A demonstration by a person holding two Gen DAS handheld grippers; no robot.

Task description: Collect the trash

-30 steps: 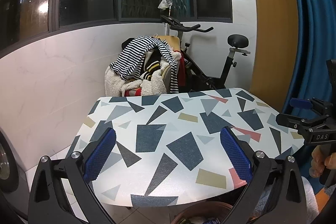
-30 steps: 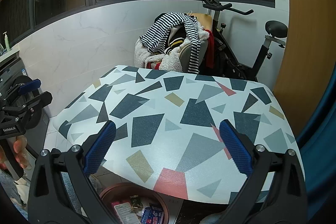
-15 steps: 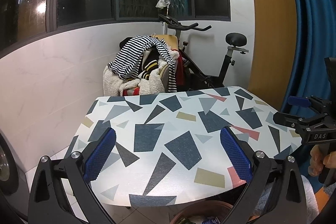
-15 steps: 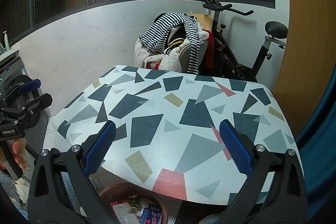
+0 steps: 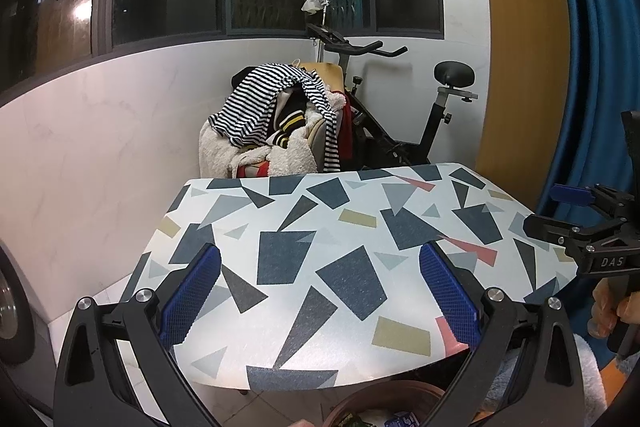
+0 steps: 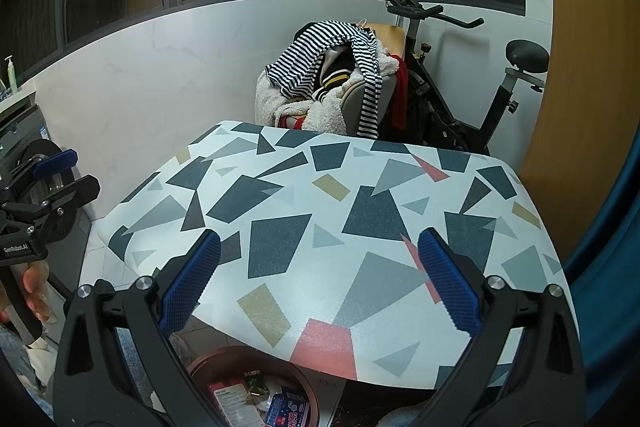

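A round brown bin sits on the floor under the near edge of the table, with packets and wrappers inside it; its rim also shows in the left wrist view. My left gripper is open above the patterned tabletop, with nothing between its blue pads. My right gripper is open too, also over the tabletop, and holds nothing. Each gripper appears in the other's view: the right gripper at the right edge, the left gripper at the left edge.
Behind the table stand a chair heaped with clothes and an exercise bike. A white tiled wall runs along the left. A blue curtain hangs at the right. A washing machine stands at the left.
Both grippers have drawn back and risen a little; the table sits lower and farther in each view. Both stay open.
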